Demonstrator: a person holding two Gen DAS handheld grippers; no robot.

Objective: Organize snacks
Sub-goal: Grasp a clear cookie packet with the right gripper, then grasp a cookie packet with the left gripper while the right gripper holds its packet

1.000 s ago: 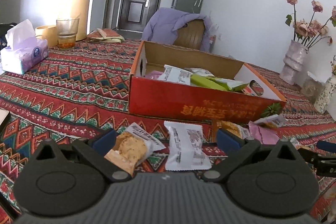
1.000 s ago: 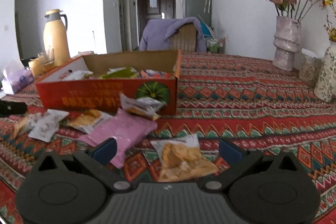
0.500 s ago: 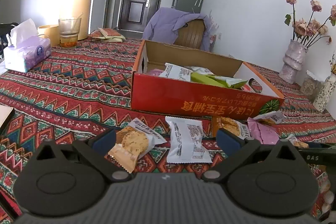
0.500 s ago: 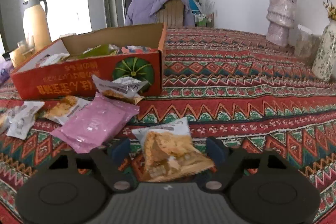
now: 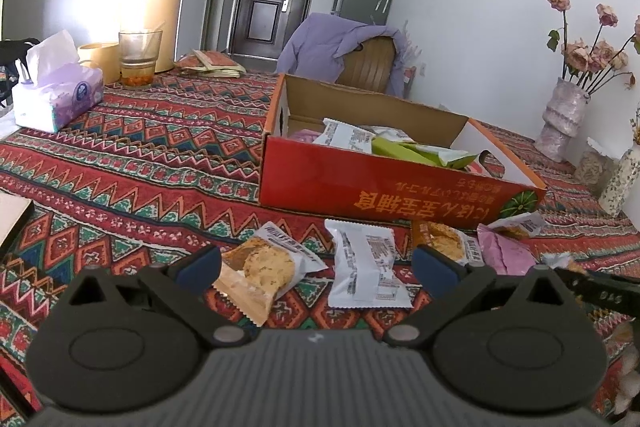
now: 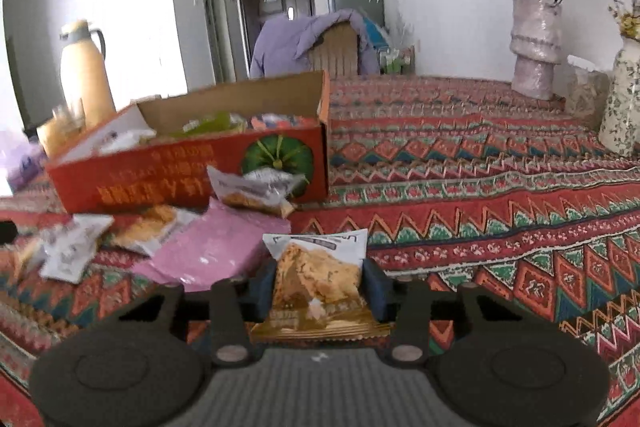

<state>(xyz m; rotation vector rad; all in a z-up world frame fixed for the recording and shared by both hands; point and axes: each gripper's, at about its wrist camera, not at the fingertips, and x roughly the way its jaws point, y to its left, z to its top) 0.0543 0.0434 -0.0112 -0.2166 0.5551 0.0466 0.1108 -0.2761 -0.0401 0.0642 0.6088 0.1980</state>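
On the patterned surface (image 6: 500, 195): loose snack packs lie before the red carton (image 6: 192, 167).
Right gripper (image 6: 320, 291): pinched tight on golden pastry packet (image 6: 316, 279), near carton's corner.
Left gripper (image 5: 316, 265): spread wide, empty, above cookie pack (image 5: 266, 267) and white wrapper (image 5: 366, 267).
Tip: lift clear of pink packet (image 6: 216, 251), release over carton.

- The right gripper (image 6: 319, 293) has its two blue-padded fingers (image 6: 262, 291) drawn close together, pinching a snack packet (image 6: 318, 281) from 9 and 3 o'clock.
- The left gripper (image 5: 316, 265) is spread wide, its blue pads (image 5: 200, 263) far apart at 9 and 3 o'clock, gripping nothing.
- Both grippers point forward toward 12 o'clock, held low and level.
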